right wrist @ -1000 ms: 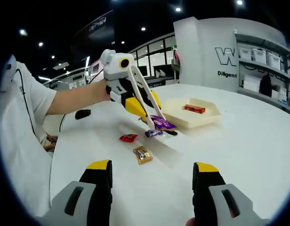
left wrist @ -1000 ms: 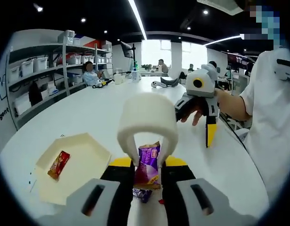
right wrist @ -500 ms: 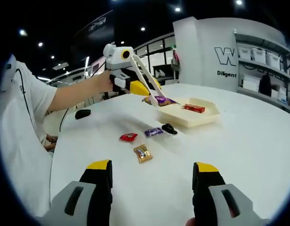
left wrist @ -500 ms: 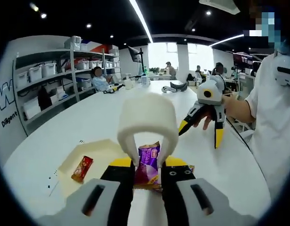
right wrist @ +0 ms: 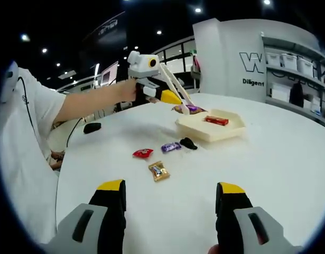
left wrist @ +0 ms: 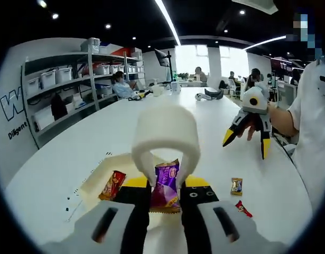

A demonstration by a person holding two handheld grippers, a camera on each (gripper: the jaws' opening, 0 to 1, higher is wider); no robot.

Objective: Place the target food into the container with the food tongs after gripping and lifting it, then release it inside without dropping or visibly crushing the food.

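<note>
My left gripper (left wrist: 166,197) is shut on the white food tongs (left wrist: 165,132), whose tips pinch a purple candy packet (left wrist: 166,185). In the right gripper view, the left gripper (right wrist: 172,97) holds the tongs (right wrist: 175,90) out so that the purple packet (right wrist: 189,109) hangs over the near-left edge of the cream hexagonal tray (right wrist: 204,132). A red candy bar (right wrist: 217,120) lies inside that tray. In the left gripper view the tray (left wrist: 96,177) and its red bar (left wrist: 112,185) sit just left of the tongs. My right gripper (right wrist: 170,203) is open and holds nothing.
Loose candies lie on the white table: a red one (right wrist: 142,153), a purple one (right wrist: 170,147), a black one (right wrist: 188,143) and a gold one (right wrist: 158,170). A person's arm (right wrist: 93,103) reaches in from the left. Shelving (left wrist: 56,90) stands beyond the table edge.
The left gripper has lifted the purple packet off the table in the tongs and carried it toward the tray, now over its edge. The right gripper has stayed still and open.
</note>
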